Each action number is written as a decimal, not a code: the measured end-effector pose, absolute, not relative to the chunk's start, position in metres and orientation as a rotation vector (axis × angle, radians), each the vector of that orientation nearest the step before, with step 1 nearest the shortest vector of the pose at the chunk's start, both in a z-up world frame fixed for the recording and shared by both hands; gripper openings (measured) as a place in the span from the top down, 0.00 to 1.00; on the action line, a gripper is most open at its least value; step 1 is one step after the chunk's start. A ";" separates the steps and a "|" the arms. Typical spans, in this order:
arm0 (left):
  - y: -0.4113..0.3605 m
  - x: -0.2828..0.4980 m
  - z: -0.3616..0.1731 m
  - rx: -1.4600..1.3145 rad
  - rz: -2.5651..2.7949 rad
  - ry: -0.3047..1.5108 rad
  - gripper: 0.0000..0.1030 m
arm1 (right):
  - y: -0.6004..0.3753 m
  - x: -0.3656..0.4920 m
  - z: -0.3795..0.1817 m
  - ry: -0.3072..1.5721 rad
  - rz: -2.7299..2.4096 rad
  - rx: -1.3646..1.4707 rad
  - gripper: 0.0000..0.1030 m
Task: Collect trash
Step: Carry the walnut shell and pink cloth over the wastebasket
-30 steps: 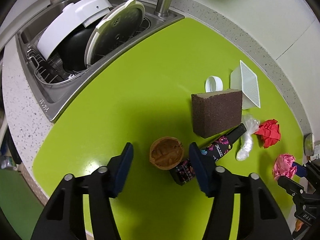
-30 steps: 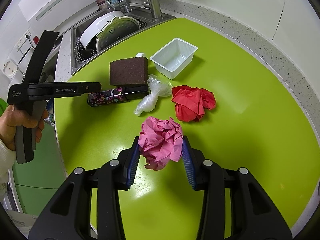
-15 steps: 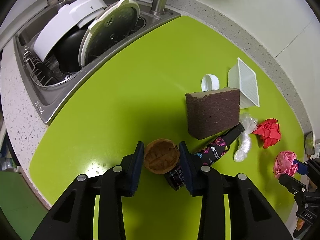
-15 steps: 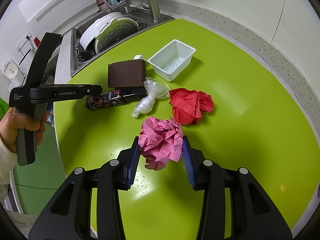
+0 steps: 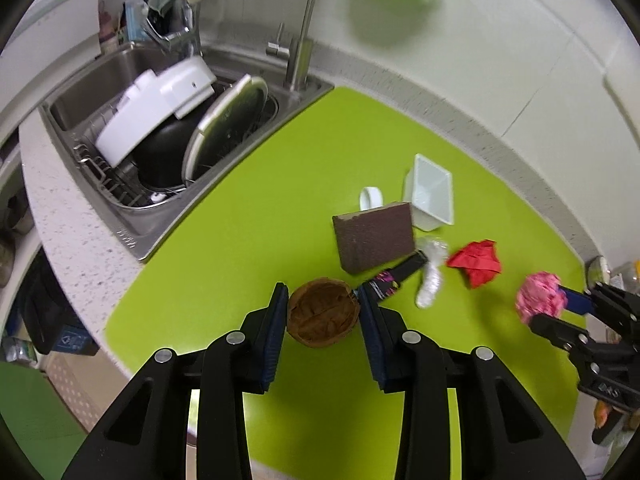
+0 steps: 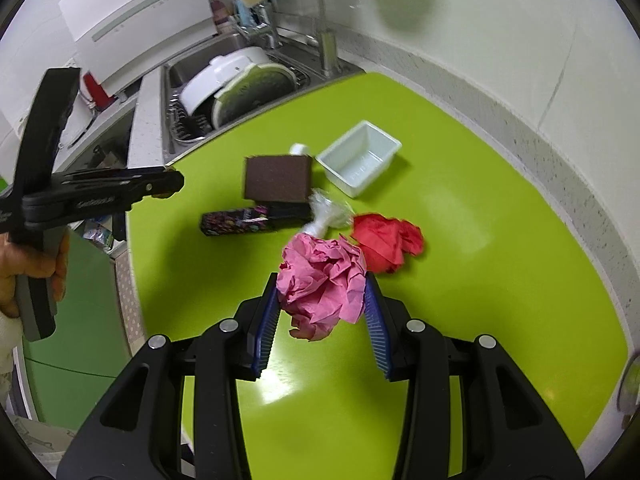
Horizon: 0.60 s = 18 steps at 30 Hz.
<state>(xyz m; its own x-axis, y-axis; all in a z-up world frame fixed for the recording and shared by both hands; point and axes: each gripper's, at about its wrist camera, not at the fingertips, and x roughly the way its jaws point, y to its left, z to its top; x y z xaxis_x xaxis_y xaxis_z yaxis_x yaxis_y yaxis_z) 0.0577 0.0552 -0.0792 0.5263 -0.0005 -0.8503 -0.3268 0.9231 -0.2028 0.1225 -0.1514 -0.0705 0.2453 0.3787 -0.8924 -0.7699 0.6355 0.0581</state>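
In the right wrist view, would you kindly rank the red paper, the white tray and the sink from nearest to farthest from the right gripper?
1. Red paper: just beyond the right gripper, slightly to the right.
2. White tray: mid-mat, farther back.
3. Sink: far upper left, off the mat.

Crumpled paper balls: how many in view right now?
2. The pink paper ball is clamped in the right gripper jaws. The red paper ball lies on the green mat beside the clear plastic wrap. None seems hidden.
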 end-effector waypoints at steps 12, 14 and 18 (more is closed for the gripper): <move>0.073 -0.071 -0.044 -0.398 0.355 0.900 0.65 | -0.078 0.042 -0.056 0.987 1.083 -0.529 0.61; 0.080 -0.098 -0.046 -0.414 0.407 0.894 0.65 | -0.062 0.024 -0.057 0.983 1.139 -0.550 0.61; 0.095 -0.148 -0.052 -0.459 0.506 0.881 0.65 | -0.023 -0.021 -0.068 0.981 1.270 -0.609 0.61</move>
